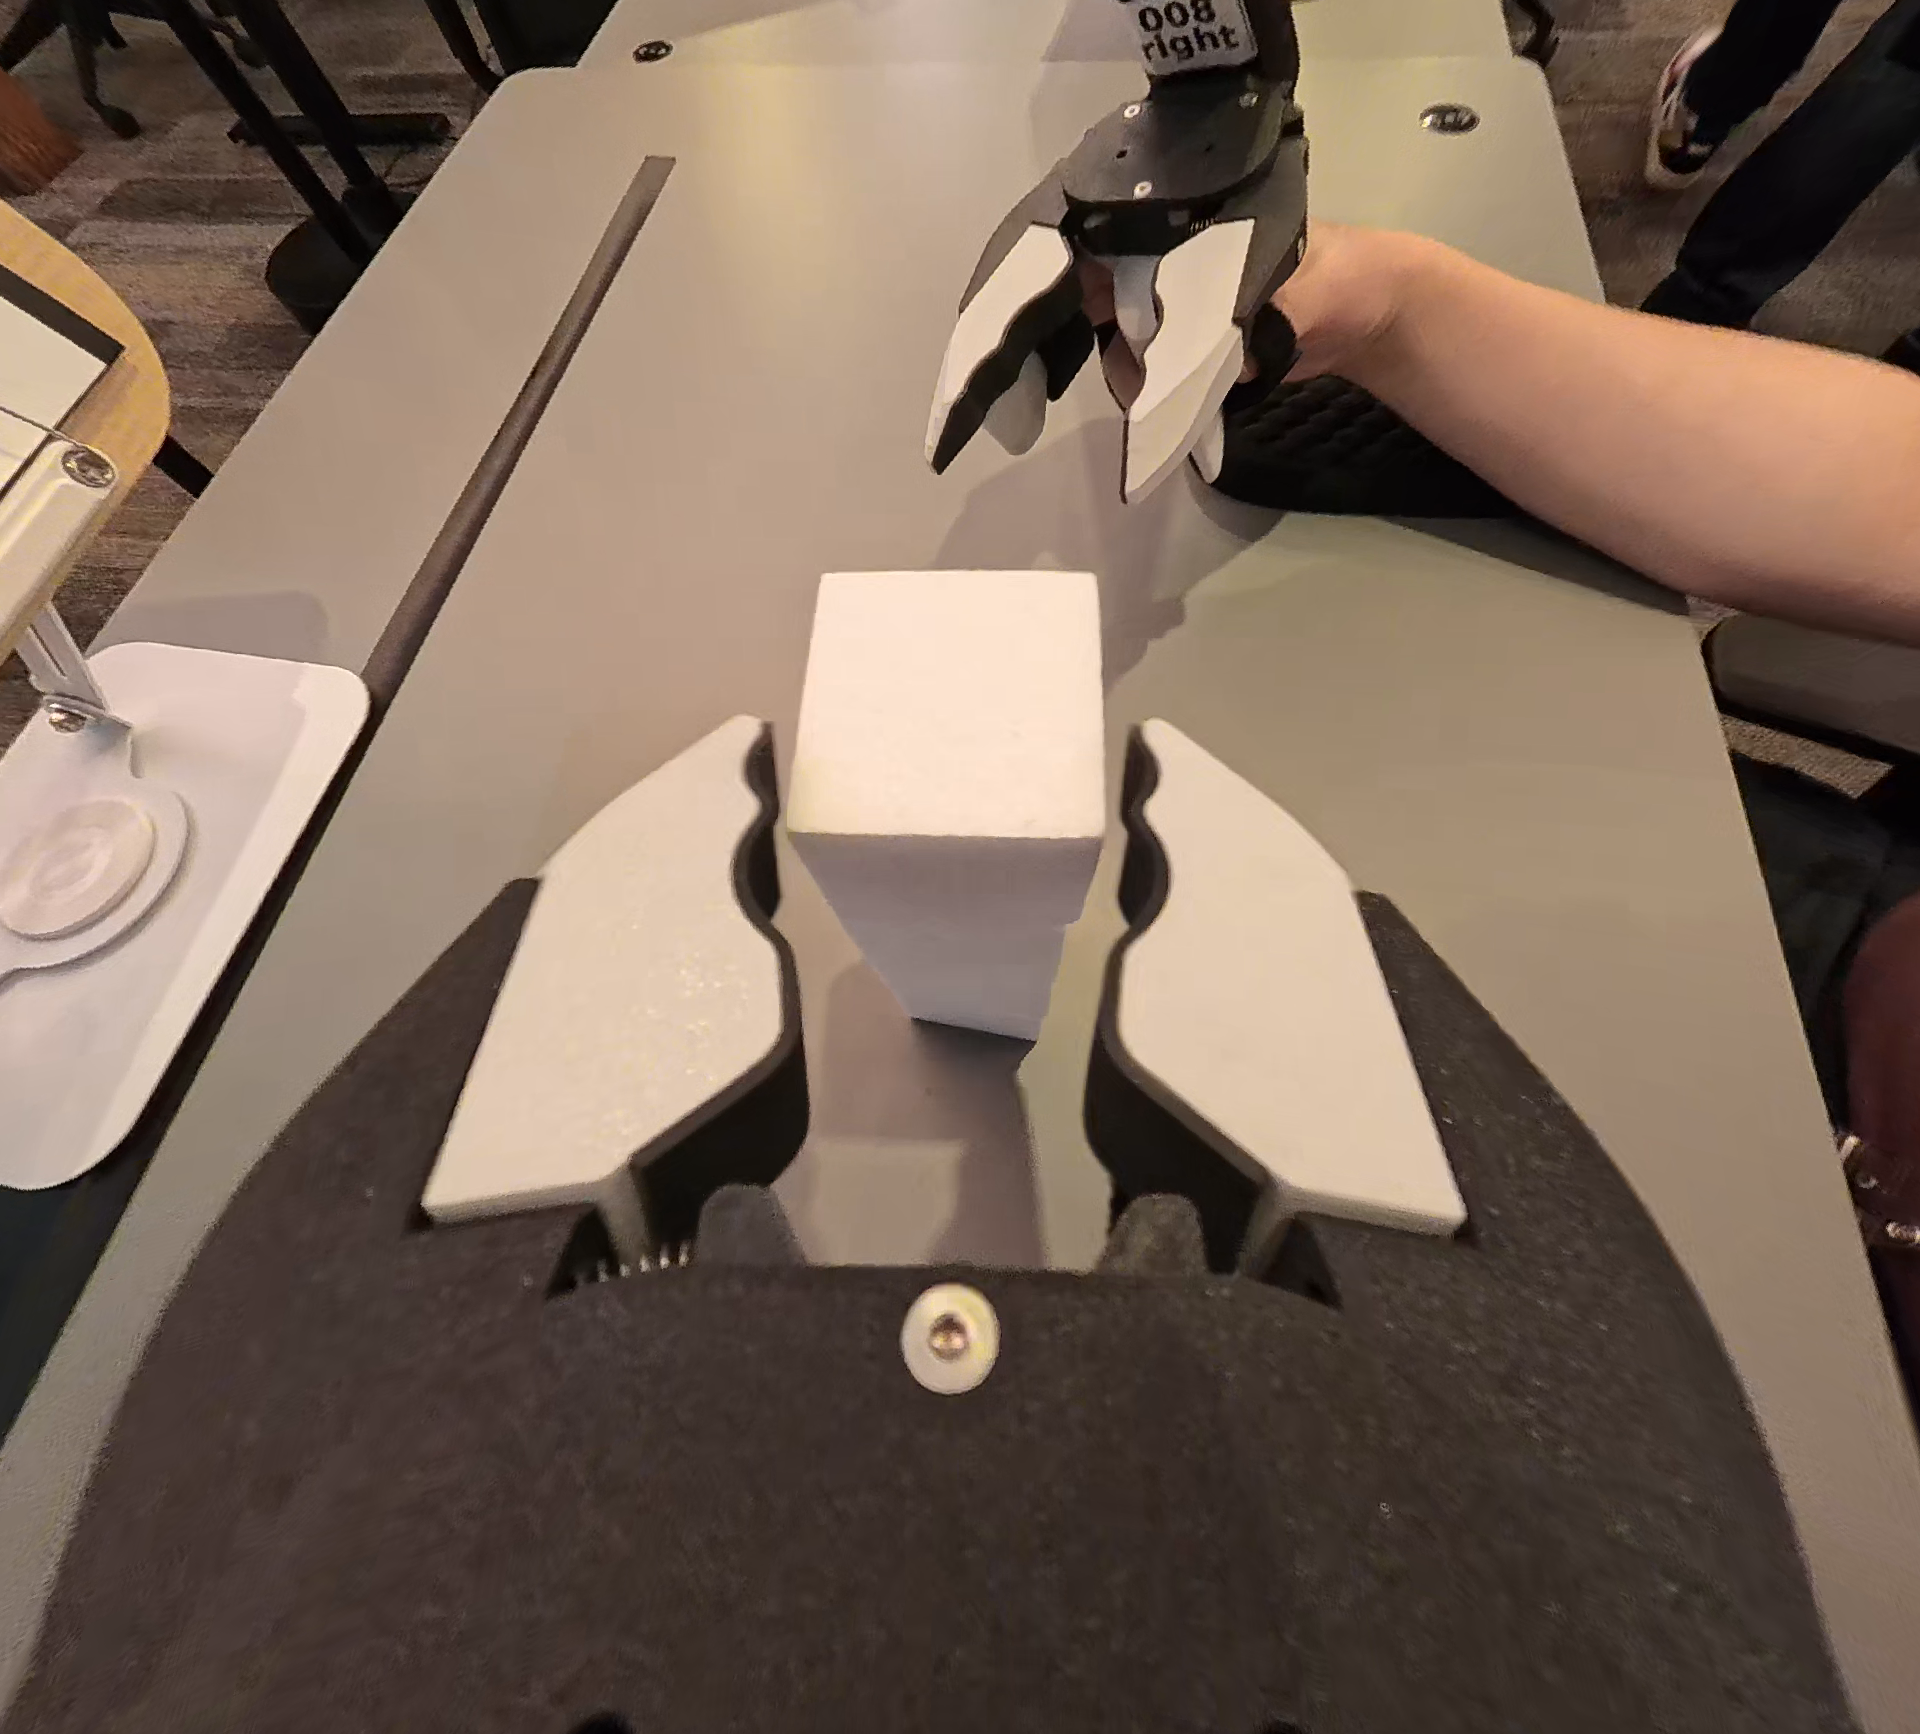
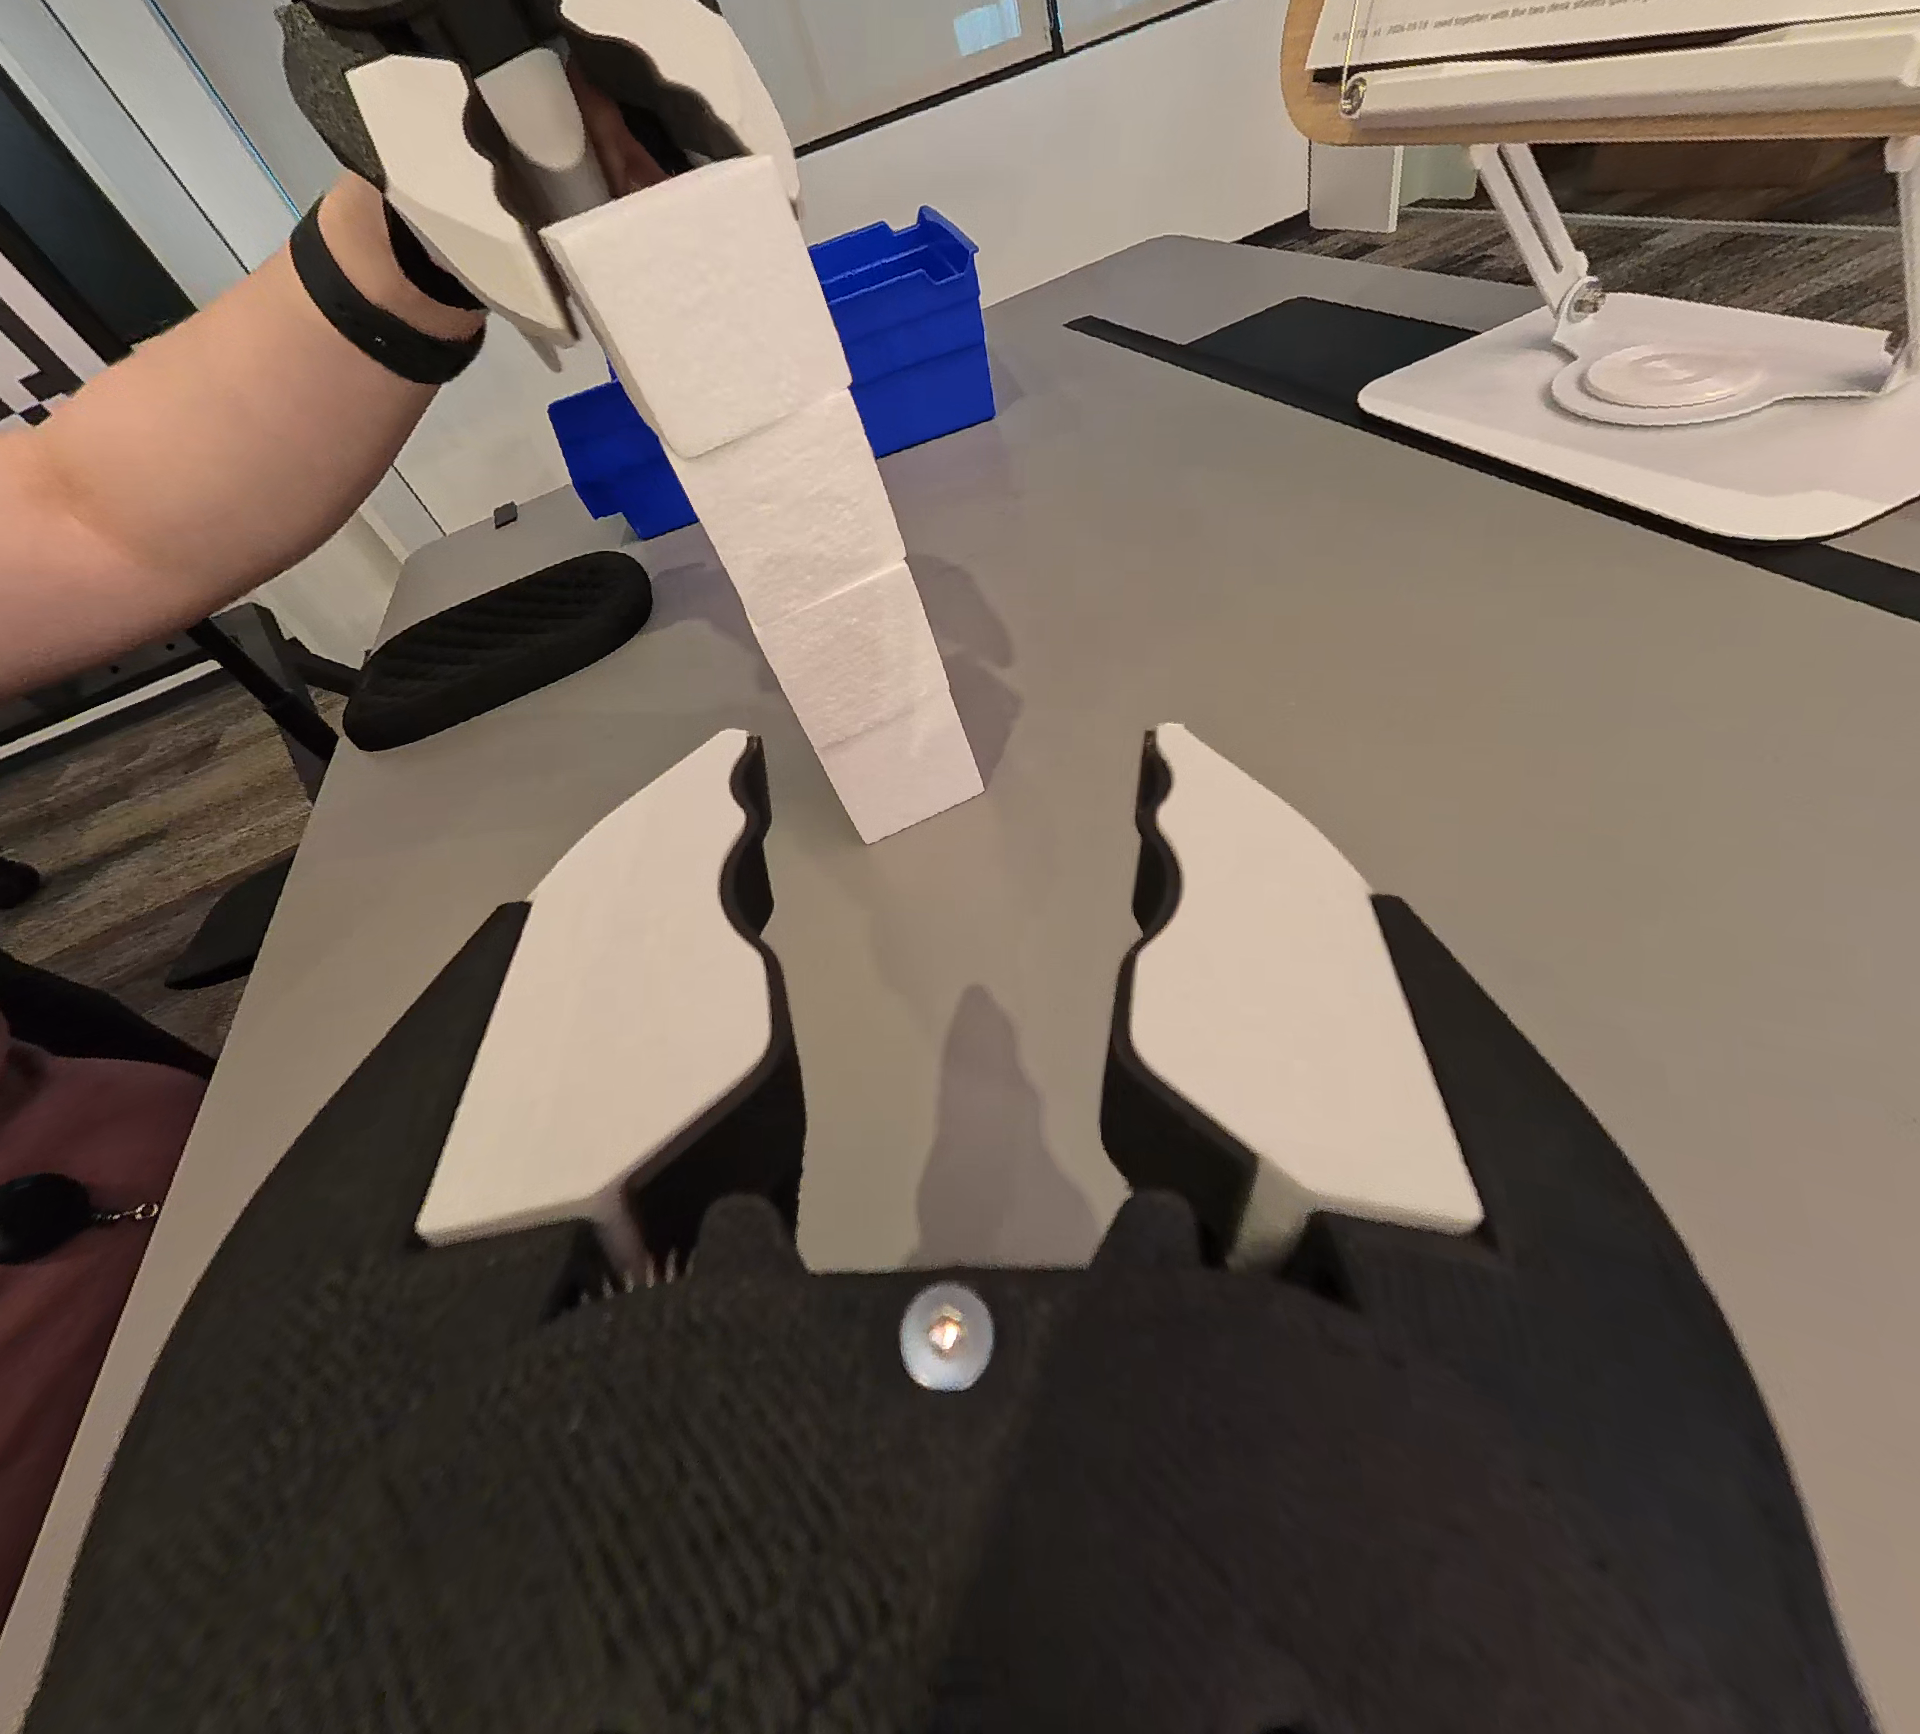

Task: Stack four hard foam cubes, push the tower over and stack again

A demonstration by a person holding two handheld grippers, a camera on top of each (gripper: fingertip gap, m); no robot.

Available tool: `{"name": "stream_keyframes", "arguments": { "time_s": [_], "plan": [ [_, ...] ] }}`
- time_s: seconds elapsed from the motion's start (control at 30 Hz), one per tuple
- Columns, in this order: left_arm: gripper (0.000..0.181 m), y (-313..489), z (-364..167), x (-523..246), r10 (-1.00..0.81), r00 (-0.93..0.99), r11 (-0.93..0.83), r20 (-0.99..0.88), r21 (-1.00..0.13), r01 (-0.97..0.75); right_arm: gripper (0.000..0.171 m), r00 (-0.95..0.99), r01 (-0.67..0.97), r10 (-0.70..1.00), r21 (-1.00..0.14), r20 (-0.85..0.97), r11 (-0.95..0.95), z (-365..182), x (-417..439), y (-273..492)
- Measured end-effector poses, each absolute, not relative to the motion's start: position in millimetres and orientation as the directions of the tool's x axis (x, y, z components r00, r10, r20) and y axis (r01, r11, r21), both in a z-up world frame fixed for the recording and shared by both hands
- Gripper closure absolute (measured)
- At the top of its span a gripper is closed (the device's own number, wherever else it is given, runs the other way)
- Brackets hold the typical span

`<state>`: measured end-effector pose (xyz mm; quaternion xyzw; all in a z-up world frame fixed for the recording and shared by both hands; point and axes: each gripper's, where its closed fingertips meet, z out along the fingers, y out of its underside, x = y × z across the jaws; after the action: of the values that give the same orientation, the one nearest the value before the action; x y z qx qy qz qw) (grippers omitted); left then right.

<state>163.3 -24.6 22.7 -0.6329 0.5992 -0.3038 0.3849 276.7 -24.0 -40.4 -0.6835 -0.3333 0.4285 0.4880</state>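
Note:
A tower of white foam cubes (image 2: 821, 562) stands four high on the grey table (image 2: 1403, 801), with slightly offset edges. In the left wrist view I look down on its top cube (image 1: 945, 708). My left gripper (image 1: 951, 728) is open and straddles the top cube, with a narrow gap on each side. It also shows in the right wrist view (image 2: 675, 271) at the tower's top. My right gripper (image 2: 951, 739) is open and empty, low over the table, a short way in front of the tower's base. In the left wrist view it (image 1: 1039, 479) hangs beyond the tower.
A blue bin (image 2: 914, 334) sits behind the tower. A white document stand (image 2: 1662, 406) is at the table's side, also in the left wrist view (image 1: 156, 811). A black padded rest (image 2: 499, 645) lies by the left arm, another (image 1: 1340, 448) by the right hand.

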Motion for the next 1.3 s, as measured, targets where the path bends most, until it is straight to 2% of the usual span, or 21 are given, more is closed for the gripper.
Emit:
{"name": "stream_keyframes", "arguments": {
  "time_s": [0.1, 0.2, 0.3, 0.37, 0.43, 0.47, 0.5, 0.6, 0.67, 0.8, 0.9, 1.03, 1.2, 1.23, 1.3],
  "plan": [
    [0.103, -32, 37, 157, -0.992, 0.125, -0.027, -0.035, -0.886, -0.462, 0.102, 0.410, 0.036, 0.875, -0.954, -0.258, -0.299, -40, 278, -25],
    [0.096, -38, 52, 132, -0.976, 0.217, -0.064, -0.015, -0.935, -0.349, 0.102, 0.415, 0.023, 0.872, -0.955, -0.259, -0.294, -37, 281, -24],
    [0.103, -31, 27, 94, -0.916, 0.401, -0.163, 0.028, -0.937, -0.308, 0.102, 0.440, 0.000, 0.857, -0.955, -0.267, -0.298, -35, 288, -19],
    [0.118, -22, -21, 65, -0.839, 0.544, -0.268, 0.006, -0.875, -0.404, 0.102, 0.466, -0.017, 0.838, -0.950, -0.284, -0.312, -36, 295, -14],
    [0.149, -18, -62, 48, -0.765, 0.644, -0.371, 0.004, -0.820, -0.436, 0.103, 0.501, -0.039, 0.812, -0.945, -0.301, -0.326, -38, 303, -8],
    [0.173, -23, -75, 52, -0.764, 0.642, -0.412, 0.062, -0.813, -0.412, 0.104, 0.522, -0.050, 0.796, -0.942, -0.307, -0.331, -38, 308, -5],
    [0.181, -31, -85, 61, -0.775, 0.613, -0.458, 0.149, -0.801, -0.384, 0.105, 0.539, -0.060, 0.783, -0.942, -0.310, -0.331, -39, 313, -2],
    [0.181, -31, -102, 80, -0.727, 0.637, -0.551, 0.254, -0.769, -0.323, 0.113, 0.592, -0.072, 0.747, -0.943, -0.303, -0.325, -39, 329, 3],
    [0.181, -17, -103, 90, -0.691, 0.692, -0.541, 0.210, -0.785, -0.301, 0.119, 0.632, -0.083, 0.716, -0.944, -0.297, -0.318, -39, 341, 6],
    [0.181, -4, -94, 124, -0.679, 0.725, -0.505, 0.116, -0.790, -0.347, 0.120, 0.677, -0.133, 0.662, -0.938, -0.322, -0.320, -38, 364, 11],
    [0.181, -1, -77, 155, -0.706, 0.708, -0.424, 0.007, -0.805, -0.414, 0.120, 0.677, -0.170, 0.648, -0.931, -0.349, -0.324, -36, 372, 12],
    [0.181, -5, -63, 196, -0.753, 0.656, -0.376, -0.043, -0.791, -0.483, 0.120, 0.699, -0.182, 0.623, -0.930, -0.350, -0.319, -35, 383, 13],
    [0.181, -1, -53, 209, -0.751, 0.652, -0.310, -0.103, -0.817, -0.486, 0.118, 0.769, -0.192, 0.552, -0.939, -0.324, -0.284, -34, 414, 13],
    [0.178, 0, -52, 208, -0.753, 0.652, -0.306, -0.090, -0.829, -0.468, 0.118, 0.787, -0.195, 0.530, -0.942, -0.316, -0.272, -34, 422, 13],
    [0.160, 1, -53, 203, -0.760, 0.649, -0.312, -0.036, -0.855, -0.413, 0.116, 0.826, -0.192, 0.480, -0.948, -0.295, -0.253, -34, 441, 12]
  ]
}}
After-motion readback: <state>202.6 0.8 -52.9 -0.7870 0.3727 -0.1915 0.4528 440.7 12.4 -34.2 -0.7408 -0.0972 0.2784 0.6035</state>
